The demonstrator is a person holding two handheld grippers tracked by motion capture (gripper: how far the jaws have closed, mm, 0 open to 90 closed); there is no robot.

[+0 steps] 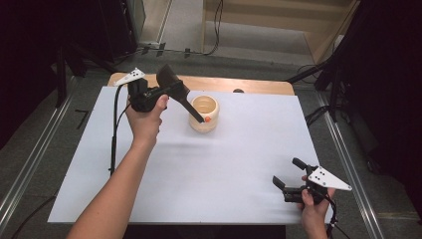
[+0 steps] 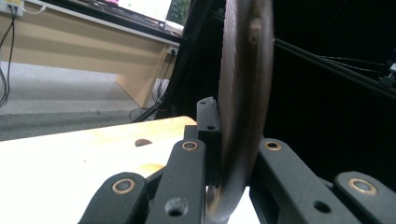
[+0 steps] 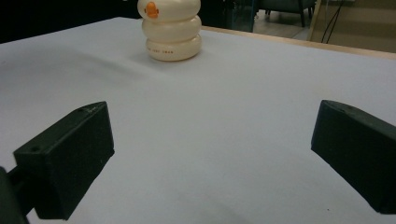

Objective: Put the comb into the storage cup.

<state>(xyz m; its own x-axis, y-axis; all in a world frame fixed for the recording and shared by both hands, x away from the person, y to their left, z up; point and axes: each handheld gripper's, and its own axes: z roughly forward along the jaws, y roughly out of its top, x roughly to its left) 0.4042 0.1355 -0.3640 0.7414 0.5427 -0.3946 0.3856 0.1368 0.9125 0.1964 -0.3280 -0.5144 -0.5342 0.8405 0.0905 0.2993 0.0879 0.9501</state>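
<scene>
A cream ribbed cup [image 1: 204,113] with an orange beak [image 1: 207,119] stands on the white sheet [image 1: 224,164] at the back middle. My left gripper [image 1: 171,92] is raised left of the cup and shut on a dark brown flat utensil [image 1: 175,87]. The utensil's wide end points up and back. Its narrow handle slants down to the cup's rim beside the beak. In the left gripper view the utensil [image 2: 243,93] stands edge-on between the jaws of the gripper [image 2: 233,135]. My right gripper [image 1: 288,173] rests open near the front right corner. The right gripper [image 3: 212,154] view shows the cup [image 3: 171,30] far ahead.
The wooden tabletop [image 1: 249,85] shows beyond the sheet's far edge, with a small dark hole [image 1: 238,90] in it. Black stands and cables ring the table. The sheet between the cup and my right gripper is bare.
</scene>
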